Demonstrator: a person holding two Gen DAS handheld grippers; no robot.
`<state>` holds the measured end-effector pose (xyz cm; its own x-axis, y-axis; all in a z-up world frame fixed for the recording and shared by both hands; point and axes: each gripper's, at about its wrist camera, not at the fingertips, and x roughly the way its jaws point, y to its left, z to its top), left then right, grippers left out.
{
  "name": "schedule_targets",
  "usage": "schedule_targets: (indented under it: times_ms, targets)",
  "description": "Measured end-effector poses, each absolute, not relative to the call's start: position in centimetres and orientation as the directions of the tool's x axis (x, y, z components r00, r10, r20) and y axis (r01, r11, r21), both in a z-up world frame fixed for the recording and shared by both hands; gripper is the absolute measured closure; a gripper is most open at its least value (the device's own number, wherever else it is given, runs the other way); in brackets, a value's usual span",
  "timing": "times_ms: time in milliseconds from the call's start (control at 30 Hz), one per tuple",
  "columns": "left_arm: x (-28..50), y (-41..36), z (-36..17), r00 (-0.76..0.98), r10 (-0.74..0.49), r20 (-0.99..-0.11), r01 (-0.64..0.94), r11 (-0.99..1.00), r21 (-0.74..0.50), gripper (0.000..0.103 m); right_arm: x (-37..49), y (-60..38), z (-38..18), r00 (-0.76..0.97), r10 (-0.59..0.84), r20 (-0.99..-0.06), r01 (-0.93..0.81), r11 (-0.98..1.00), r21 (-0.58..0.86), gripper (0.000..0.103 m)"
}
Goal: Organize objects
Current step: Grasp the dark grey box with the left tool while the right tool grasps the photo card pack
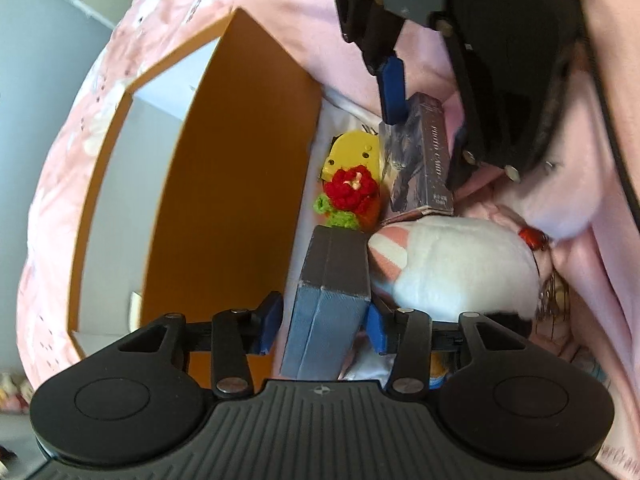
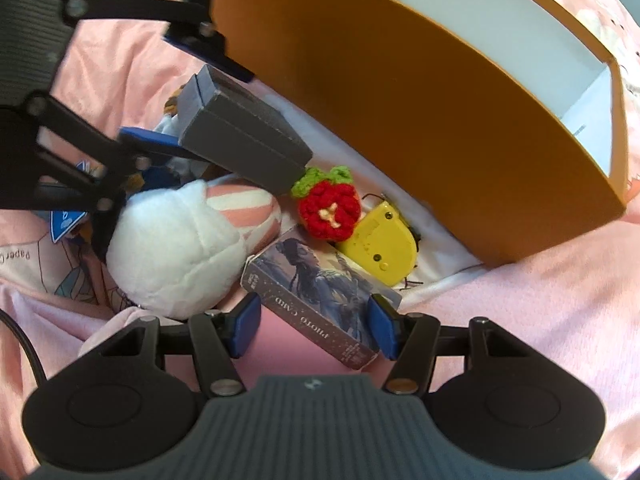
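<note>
My left gripper stands open around a grey-blue box; its left pad is apart from the box, its right pad beside it. The same box shows in the right wrist view with the left gripper around it. My right gripper is open, its pads on either side of a purple photo card box, also in the left wrist view. A red crochet strawberry, a yellow gadget and a white plush lie between them.
An orange box with a white inside stands open on the pink bedding, right beside the pile; it also fills the top right of the right wrist view. Printed paper items lie under the plush.
</note>
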<state>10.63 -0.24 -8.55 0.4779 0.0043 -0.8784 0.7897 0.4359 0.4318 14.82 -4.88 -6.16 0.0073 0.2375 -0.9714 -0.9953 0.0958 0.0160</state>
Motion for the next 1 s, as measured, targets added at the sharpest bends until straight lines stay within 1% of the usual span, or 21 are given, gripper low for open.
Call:
schedule_targets:
  times_ms: [67,100,200,300,400,467,533,567,633,700,800,867,967,1000]
  targets:
    - [10.7,0.0,-8.5,0.479,0.006,-0.878,0.764,0.489,0.420,0.056,14.6,-4.6,-6.4,0.005,0.227,-0.974,-0.998,0.068,0.011,0.040]
    - [10.8,0.3,-8.3,0.473,0.000,-0.881,0.750,0.525,0.403,0.060,14.4,-4.3,-6.5,0.006,0.221,-0.975,-0.999,0.054,0.006,0.039]
    - [11.3,1.9,-6.7,0.459,-0.029,-0.888,0.681,0.654,0.330,0.061,13.8,-3.6,-7.0,0.010,0.203,-0.979,-1.000,0.016,-0.007,0.037]
    - [11.3,3.9,-4.3,0.444,-0.076,-0.893,0.633,0.732,0.252,0.062,13.0,-2.6,-7.8,0.025,0.168,-0.985,-0.999,-0.036,-0.032,0.032]
    - [11.0,5.1,-2.3,0.443,-0.096,-0.891,0.596,0.774,0.213,0.063,12.7,-1.7,-8.5,0.051,0.146,-0.988,-0.997,-0.046,-0.058,0.032]
    - [10.9,5.5,-1.0,0.447,-0.101,-0.889,0.579,0.790,0.201,0.063,12.7,-1.4,-8.4,0.047,0.145,-0.988,-0.998,-0.041,-0.054,0.035]
    - [10.8,5.9,0.1,0.450,-0.110,-0.886,0.564,0.805,0.186,0.063,12.7,-1.5,-7.9,0.047,0.158,-0.986,-0.998,-0.034,-0.053,0.043]
    - [10.7,6.1,0.6,0.450,-0.115,-0.886,0.554,0.813,0.177,0.063,12.6,-1.6,-7.5,0.050,0.167,-0.985,-0.998,-0.030,-0.056,0.045]
    - [10.6,6.4,1.7,0.457,-0.120,-0.881,0.533,0.830,0.163,0.063,12.7,-1.9,-6.7,0.064,0.192,-0.979,-0.998,-0.015,-0.068,0.055]
    - [10.4,6.7,2.3,0.468,-0.131,-0.874,0.516,0.843,0.150,0.063,13.0,-2.3,-5.6,0.077,0.220,-0.972,-0.997,0.009,-0.077,0.061]
    - [10.2,7.1,3.9,0.481,-0.151,-0.863,0.490,0.863,0.121,0.063,13.6,-2.7,-4.5,0.110,0.256,-0.960,-0.994,0.036,-0.104,0.064]
    - [10.1,7.5,4.9,0.489,-0.165,-0.856,0.470,0.877,0.099,0.063,13.7,-3.1,-5.0,0.129,0.259,-0.957,-0.991,0.017,-0.129,0.065]
    - [10.4,8.2,5.9,0.510,-0.169,-0.843,0.436,0.896,0.083,0.063,13.1,-3.2,-6.6,0.203,0.245,-0.948,-0.975,-0.036,-0.218,0.068]
    - [10.4,8.4,6.3,0.514,-0.171,-0.840,0.423,0.903,0.076,0.063,13.2,-3.1,-6.9,0.205,0.251,-0.946,-0.974,-0.047,-0.224,0.068]
